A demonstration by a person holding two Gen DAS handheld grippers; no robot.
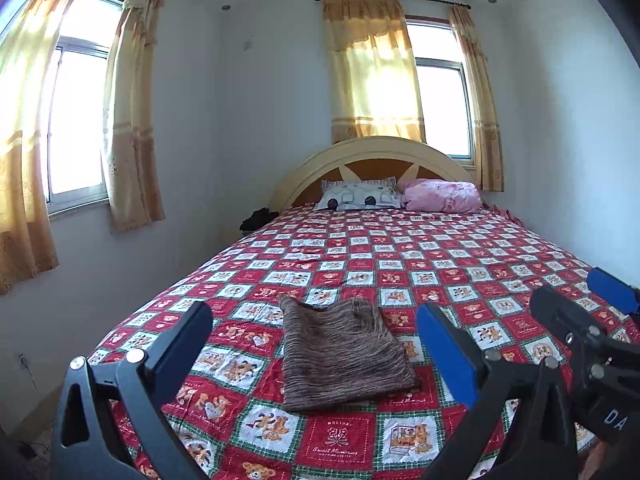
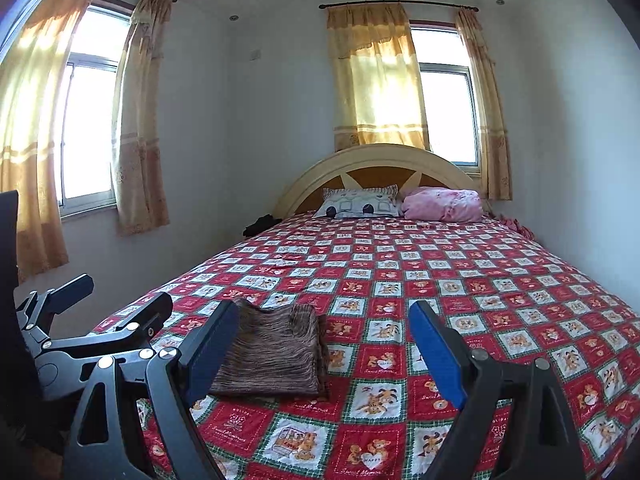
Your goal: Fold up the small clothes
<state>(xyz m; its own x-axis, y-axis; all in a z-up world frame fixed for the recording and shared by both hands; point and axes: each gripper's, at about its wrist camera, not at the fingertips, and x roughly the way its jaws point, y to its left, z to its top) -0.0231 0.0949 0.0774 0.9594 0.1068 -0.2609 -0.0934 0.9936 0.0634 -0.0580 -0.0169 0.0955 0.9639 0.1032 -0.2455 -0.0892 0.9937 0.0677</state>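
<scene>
Although folded flat on the bedspread (image 1: 440, 256) just ahead of both tools, the brown knit garment (image 1: 340, 356) looks light, soft and floppy; pinch it at a folded edge. Left gripper (image 1: 316, 344) and right gripper (image 2: 324, 344) hover wide, empty.

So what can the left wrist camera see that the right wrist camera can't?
Only the left wrist view shows the right gripper from the side, at its right edge. Only the right wrist view shows the left gripper from the side, at its left edge. Both show the folded brown striped garment lying on the red checked bedspread, the two pillows by the headboard, and each camera's own fingers standing open with nothing between them.
</scene>
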